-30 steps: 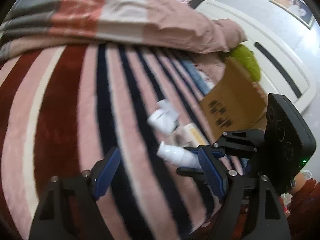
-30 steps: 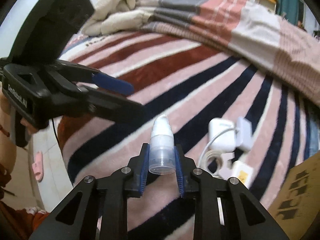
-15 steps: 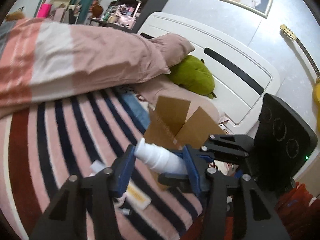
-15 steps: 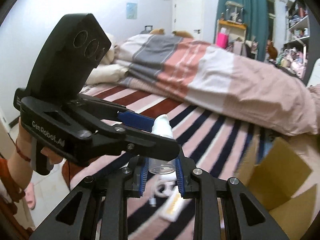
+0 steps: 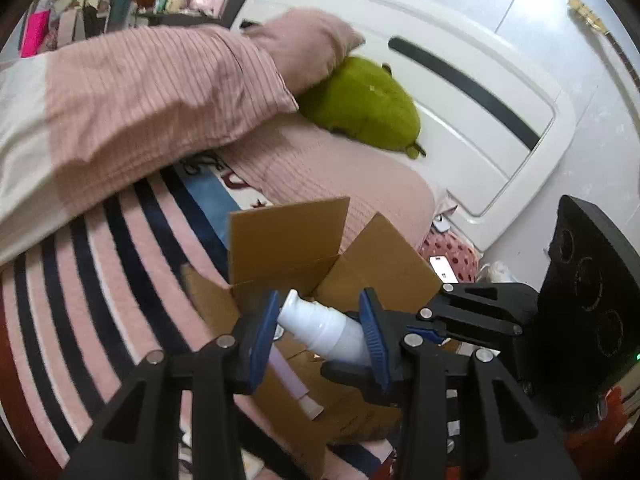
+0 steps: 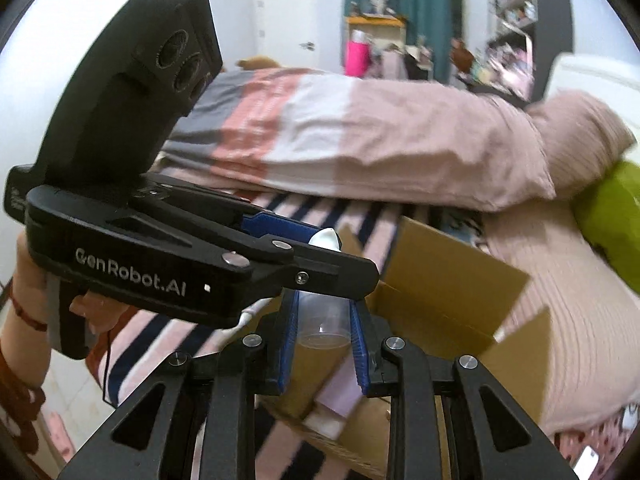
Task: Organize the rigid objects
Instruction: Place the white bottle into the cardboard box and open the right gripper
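right gripper (image 6: 323, 334): its blue pads clamp the clear cap end of the white spray bottle (image 5: 320, 326), which is held above the cardboard box (image 5: 288, 240).
left gripper (image 5: 318, 334): jaws closing around the same bottle; the bottle lies crosswise between the pads, nozzle by the left pad, body against the right one.
box contents: a pale pink tube (image 5: 290, 380) lies inside; the rest is hidden behind the fingers.
hard to make out: the bottle's middle is covered by the left gripper in the right wrist view.
beyond: striped blanket (image 5: 100, 272), pink duvet (image 5: 132, 92), green plush (image 5: 364, 104) by the white headboard (image 5: 480, 92).
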Motion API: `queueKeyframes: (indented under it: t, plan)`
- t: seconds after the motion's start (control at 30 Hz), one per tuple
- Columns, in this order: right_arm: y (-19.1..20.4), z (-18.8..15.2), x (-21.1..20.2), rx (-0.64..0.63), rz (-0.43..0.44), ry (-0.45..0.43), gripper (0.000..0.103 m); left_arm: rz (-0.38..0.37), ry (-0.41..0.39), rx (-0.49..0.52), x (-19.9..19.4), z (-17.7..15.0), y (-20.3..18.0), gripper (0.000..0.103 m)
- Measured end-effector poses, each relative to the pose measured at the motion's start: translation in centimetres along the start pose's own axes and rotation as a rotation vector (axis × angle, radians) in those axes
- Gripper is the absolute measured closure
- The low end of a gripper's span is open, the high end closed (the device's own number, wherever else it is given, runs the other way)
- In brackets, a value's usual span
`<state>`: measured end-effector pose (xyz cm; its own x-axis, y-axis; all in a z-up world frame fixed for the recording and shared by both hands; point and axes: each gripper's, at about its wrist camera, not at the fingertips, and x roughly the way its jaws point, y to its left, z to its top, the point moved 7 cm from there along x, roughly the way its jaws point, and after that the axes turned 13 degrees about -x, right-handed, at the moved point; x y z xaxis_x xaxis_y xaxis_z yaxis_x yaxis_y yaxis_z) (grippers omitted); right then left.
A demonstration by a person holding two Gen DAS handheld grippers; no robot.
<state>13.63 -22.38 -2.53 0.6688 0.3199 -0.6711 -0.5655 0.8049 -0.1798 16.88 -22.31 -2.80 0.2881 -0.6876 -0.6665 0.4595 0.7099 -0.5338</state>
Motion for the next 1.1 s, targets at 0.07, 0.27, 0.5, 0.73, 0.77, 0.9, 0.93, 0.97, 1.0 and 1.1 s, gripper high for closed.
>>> queueKeyframes:
  t: [0.07,0.27,0.5,0.73,0.77,0.9,0.93,0.97,1.0,1.1]
  plan:
    - [-1.2,-0.8,0.3,0.035,-0.012,0.033,0.083,0.023,0.035,0.003,1.3,0.1,-0.3,0.065]
    - [-3.4,-3.6,1.3,0.162,-0.013,0.152,0.083,0.123,0.105,0.018,3.6,-0.7,-0.1,0.039]
    - [-2.7,-3.4,0.9,0.132,-0.025,0.14,0.067,0.15,0.022,0.02,0.2,-0.3,0.6,0.03]
    - [3.4,-0.5,0.0,0.002,0.062,0.025,0.067,0.255,-0.148,0.03,-7.0,-1.2,3.7,0.026]
    - [4.4,-0.2,0.0,-0.017,0.081,0.014,0.067,0.265,-0.165,0.024,-7.8,-1.6,4.3,0.026]
    - [9.7,0.5,1.0,-0.11,0.174,0.006,0.067,0.327,-0.239,-0.027,-11.0,-3.6,7.7,0.026]
    - [10.7,0.5,1.7,-0.126,0.192,0.017,0.067,0.338,-0.257,-0.043,-11.8,-4.3,8.8,0.026]
    - [11.9,0.3,2.3,-0.14,0.212,0.03,0.067,0.338,-0.273,-0.063,-12.3,-4.9,9.7,0.026]
    - [12.9,0.1,3.2,-0.151,0.23,0.045,0.067,0.334,-0.289,-0.087,-12.8,-5.5,10.8,0.026]
    - [15.0,-1.2,5.7,-0.154,0.253,0.109,0.067,0.346,-0.305,-0.129,-13.3,-7.9,14.0,0.026]
